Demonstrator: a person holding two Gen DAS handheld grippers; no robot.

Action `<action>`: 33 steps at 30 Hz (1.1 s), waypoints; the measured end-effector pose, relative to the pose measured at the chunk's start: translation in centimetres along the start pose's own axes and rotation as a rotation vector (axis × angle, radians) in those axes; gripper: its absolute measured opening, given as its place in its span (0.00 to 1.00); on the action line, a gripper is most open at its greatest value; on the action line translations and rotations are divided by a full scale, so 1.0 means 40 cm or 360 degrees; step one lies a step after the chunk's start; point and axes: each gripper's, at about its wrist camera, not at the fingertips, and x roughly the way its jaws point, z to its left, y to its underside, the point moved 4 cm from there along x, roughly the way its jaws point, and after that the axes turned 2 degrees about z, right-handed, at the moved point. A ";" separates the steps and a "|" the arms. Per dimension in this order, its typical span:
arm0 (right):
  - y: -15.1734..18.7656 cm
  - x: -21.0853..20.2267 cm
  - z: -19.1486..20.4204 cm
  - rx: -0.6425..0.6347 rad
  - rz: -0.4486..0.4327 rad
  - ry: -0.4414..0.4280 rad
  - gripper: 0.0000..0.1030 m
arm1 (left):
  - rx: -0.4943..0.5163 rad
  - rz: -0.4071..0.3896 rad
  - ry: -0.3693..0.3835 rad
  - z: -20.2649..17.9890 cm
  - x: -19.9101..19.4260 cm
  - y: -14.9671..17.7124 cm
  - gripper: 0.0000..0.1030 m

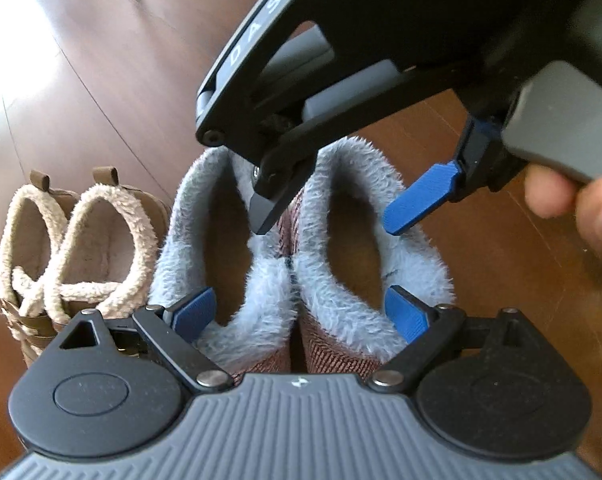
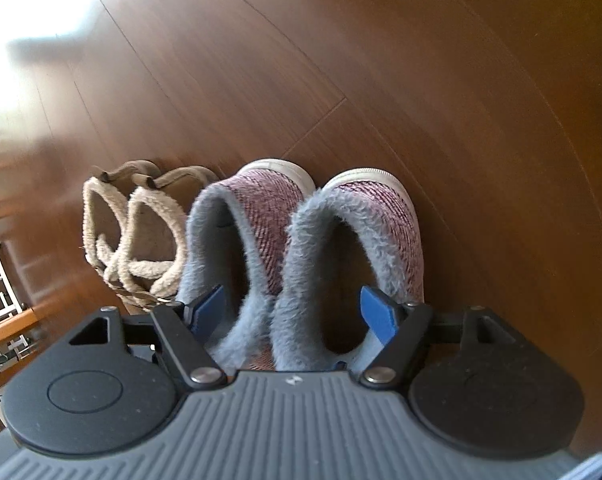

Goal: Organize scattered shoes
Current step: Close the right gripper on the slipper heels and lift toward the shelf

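Letters "DAS" run along right gripper (image 1: 321, 216) above grey-lined slippers (image 1: 301, 240)

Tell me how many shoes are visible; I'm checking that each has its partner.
4. Two pink shoes with grey fleece lining stand side by side just ahead of the fingers; two tan fleece-lined shoes sit paired to their left. More may lie outside view.

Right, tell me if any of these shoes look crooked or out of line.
Nothing stands out. The grey-furred slippers stand side by side on the wooden floor, toes pointing the same way. The tan boots stand paired right beside them.
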 end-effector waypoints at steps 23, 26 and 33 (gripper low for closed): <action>-0.031 0.096 0.065 -0.0270 -0.0036 0.0204 0.21 | 0.0022 -0.0150 0.0096 -0.013 0.059 0.026 0.42; 0.007 0.066 0.072 -0.0334 -0.0135 0.0219 0.19 | 0.0034 -0.0188 0.0117 -0.016 0.039 0.039 0.38; 0.065 -0.059 0.081 -0.0353 -0.0326 0.0208 0.19 | 0.0099 -0.0333 0.0091 -0.047 -0.049 0.040 0.36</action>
